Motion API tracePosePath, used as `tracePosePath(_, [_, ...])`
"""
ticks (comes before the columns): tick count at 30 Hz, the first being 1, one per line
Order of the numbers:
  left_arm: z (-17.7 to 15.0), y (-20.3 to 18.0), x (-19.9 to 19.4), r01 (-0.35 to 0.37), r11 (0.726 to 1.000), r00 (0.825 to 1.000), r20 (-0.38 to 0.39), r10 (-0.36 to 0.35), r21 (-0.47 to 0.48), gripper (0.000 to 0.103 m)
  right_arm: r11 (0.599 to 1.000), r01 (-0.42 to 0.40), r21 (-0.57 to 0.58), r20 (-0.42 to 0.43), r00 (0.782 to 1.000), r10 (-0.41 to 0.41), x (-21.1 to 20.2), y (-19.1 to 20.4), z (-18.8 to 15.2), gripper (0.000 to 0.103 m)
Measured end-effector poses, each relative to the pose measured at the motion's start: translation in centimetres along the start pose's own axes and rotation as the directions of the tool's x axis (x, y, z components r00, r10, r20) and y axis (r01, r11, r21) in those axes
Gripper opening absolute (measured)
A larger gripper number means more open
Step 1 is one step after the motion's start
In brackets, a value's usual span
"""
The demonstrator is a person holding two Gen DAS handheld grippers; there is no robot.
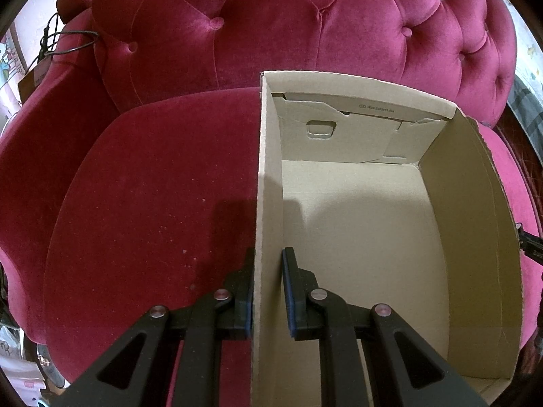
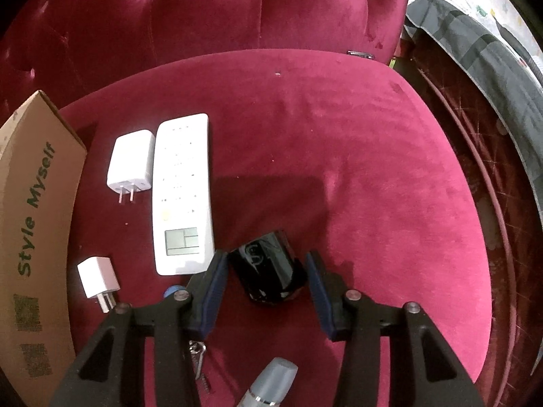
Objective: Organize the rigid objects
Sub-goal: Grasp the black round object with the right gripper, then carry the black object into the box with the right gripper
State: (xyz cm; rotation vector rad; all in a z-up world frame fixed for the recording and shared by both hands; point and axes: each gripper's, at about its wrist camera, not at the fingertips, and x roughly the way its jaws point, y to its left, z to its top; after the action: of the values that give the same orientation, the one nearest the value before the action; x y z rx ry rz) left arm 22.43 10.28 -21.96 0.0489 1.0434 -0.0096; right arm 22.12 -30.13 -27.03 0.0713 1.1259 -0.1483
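An empty cardboard box (image 1: 366,224) sits on a crimson velvet chair seat (image 1: 152,186). My left gripper (image 1: 268,291) is shut on the box's left wall (image 1: 268,203), one finger inside and one outside. In the right wrist view the box's outer side (image 2: 34,210) reads "Style Myself". My right gripper (image 2: 266,281) is open and straddles a glossy black small object (image 2: 268,271) lying on the seat. To its left lie a white remote control (image 2: 183,193), a large white plug adapter (image 2: 130,166) and a small white plug adapter (image 2: 98,276).
A grey-capped tube (image 2: 271,383) and a key (image 2: 198,359) lie under my right gripper, near the seat's front. The tufted chair back (image 1: 305,23) rises behind. A grey blanket (image 2: 482,51) and a round rug edge (image 2: 492,203) lie to the right of the chair.
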Motion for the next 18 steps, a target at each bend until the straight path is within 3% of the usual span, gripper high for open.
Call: tracePosePath(18, [0.1,-0.2,0.0,-0.008,1.000,1.000,0.003,0.008,0.005,0.015,1.000,-0.008,-0.020,0.033,0.999,0.009,-5.2,2.9,0.8,0.050])
